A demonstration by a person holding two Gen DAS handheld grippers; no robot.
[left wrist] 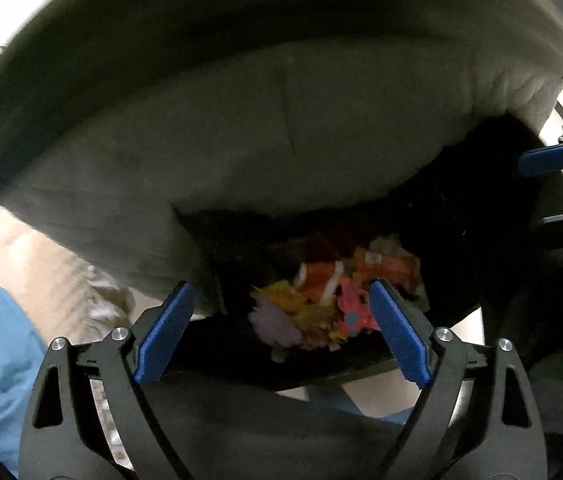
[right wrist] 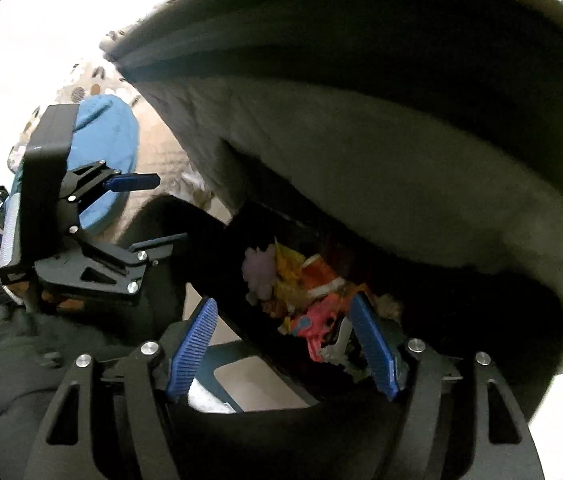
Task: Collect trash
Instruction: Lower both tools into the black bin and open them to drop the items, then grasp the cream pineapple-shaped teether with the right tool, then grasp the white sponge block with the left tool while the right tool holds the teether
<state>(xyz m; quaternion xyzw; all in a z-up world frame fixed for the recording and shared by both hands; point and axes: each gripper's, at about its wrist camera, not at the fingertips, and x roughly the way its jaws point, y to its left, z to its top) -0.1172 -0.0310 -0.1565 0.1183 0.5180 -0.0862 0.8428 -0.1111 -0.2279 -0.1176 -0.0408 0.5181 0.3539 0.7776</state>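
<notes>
Your left hand-held gripper stands wide open, its blue pads spread apart with nothing between them. It points at a pile of trash: crumpled wrappers in orange, yellow, pink and pale lilac, lying bunched together inside a black bag. The bag's dark rim runs across just in front of the pads, and the wrappers sit beyond it, in the gap between the two fingers but not touched by them.

Your right hand-held gripper is also spread wide and holds nothing. Its right pad sits close against the bag's dark inside, near a pink wrapper; whether it touches the bag you cannot tell from the blur. Its left pad lies outside the bag's rim.

From the right wrist view you see the left hand-held gripper off to the left, fingers parted, the lower finger near the bag's edge.

A large pale grey cushion hangs over the bag's mouth in both views, shading the trash. Blue cloth shows at the left of each view, and a patterned floor lies beyond it.
</notes>
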